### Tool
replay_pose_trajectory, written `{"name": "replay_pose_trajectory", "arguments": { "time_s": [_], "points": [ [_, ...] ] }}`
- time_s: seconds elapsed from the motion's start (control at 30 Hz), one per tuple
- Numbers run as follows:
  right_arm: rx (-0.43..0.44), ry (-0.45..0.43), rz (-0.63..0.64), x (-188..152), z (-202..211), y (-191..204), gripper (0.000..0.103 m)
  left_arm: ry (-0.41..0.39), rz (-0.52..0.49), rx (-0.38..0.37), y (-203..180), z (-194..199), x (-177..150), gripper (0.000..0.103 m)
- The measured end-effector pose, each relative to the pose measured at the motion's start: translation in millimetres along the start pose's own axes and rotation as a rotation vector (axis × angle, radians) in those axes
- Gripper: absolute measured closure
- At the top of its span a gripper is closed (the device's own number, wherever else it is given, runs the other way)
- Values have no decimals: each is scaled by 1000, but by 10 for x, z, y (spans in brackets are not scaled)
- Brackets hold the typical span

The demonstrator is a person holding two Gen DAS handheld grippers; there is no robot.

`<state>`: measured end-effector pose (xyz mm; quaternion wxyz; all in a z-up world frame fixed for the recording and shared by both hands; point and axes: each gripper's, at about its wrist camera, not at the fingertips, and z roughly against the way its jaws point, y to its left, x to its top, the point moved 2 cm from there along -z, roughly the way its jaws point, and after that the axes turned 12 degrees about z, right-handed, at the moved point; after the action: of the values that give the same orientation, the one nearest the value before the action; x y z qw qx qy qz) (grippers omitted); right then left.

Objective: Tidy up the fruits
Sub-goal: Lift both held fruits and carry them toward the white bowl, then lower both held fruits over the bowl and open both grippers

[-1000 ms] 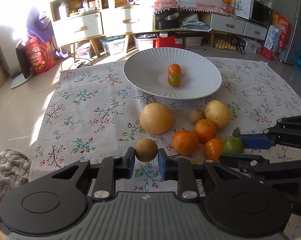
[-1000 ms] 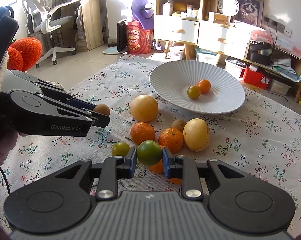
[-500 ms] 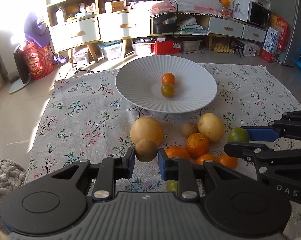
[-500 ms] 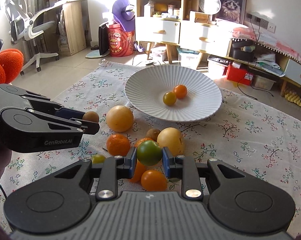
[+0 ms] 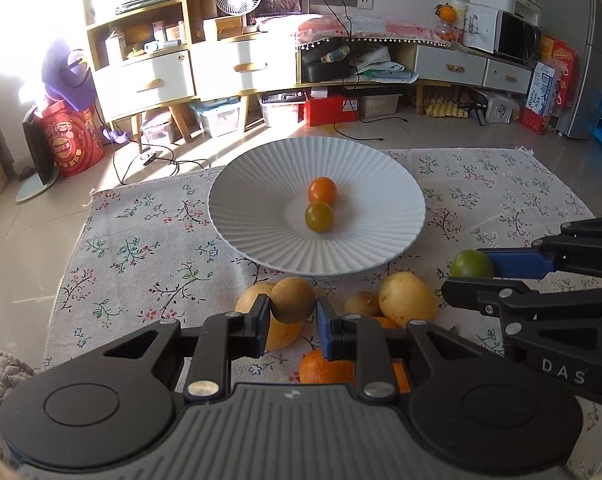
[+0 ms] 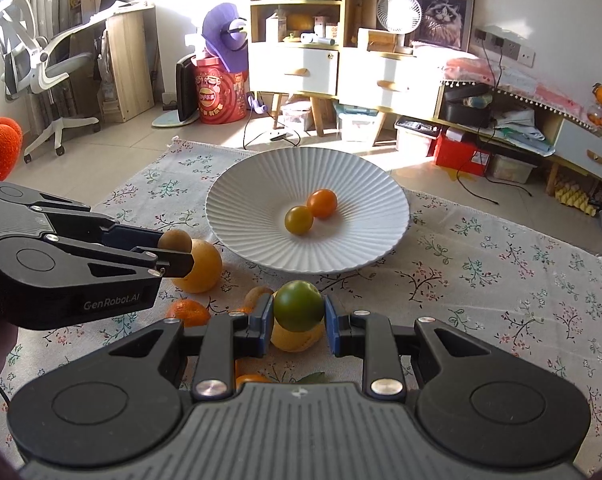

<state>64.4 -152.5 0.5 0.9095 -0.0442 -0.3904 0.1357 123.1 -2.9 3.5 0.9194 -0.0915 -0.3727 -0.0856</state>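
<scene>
My left gripper [image 5: 292, 312] is shut on a small brown fruit [image 5: 293, 300], held above the loose pile just short of the white ribbed plate [image 5: 261, 168]. That fruit [image 6: 175, 241] also shows in the right wrist view, in the left gripper [image 6: 173, 254]. My right gripper [image 6: 297, 316] is shut on a green round fruit [image 6: 299, 305], seen from the side as the green fruit [image 5: 471, 265] in the left wrist view. The plate [image 6: 253, 184] holds an orange tomato [image 5: 322, 191] and a yellow-green one [image 5: 319, 217].
On the floral cloth [image 5: 141, 248] before the plate lie a large yellow-orange fruit [image 6: 199, 266], a yellow fruit [image 5: 407, 299], a small brown one [image 5: 361, 304] and tangerines [image 5: 325, 368]. Shelves, drawers and boxes stand behind; floor surrounds the cloth.
Both grippers have carried their fruits forward toward the plate, which now looks nearer and larger. The loose pile has slid under the grippers. Neither grip has changed.
</scene>
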Motion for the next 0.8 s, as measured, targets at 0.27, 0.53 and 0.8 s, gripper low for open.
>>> {"name": "replay_pose_trajectory", "arguments": {
  "time_s": [0.27,0.53,0.8],
  "points": [
    [-8,-15,-1,57,-88,-180,79,-6,-7,7,-64,-101,63,103],
    [3,-22,6,128,-232,-317,79,-15,-45,27,-92,-198,141,103],
    [30,-40,18,176,-355,-402,79,-38,-58,25,-105,-372,250,103]
  ]
}}
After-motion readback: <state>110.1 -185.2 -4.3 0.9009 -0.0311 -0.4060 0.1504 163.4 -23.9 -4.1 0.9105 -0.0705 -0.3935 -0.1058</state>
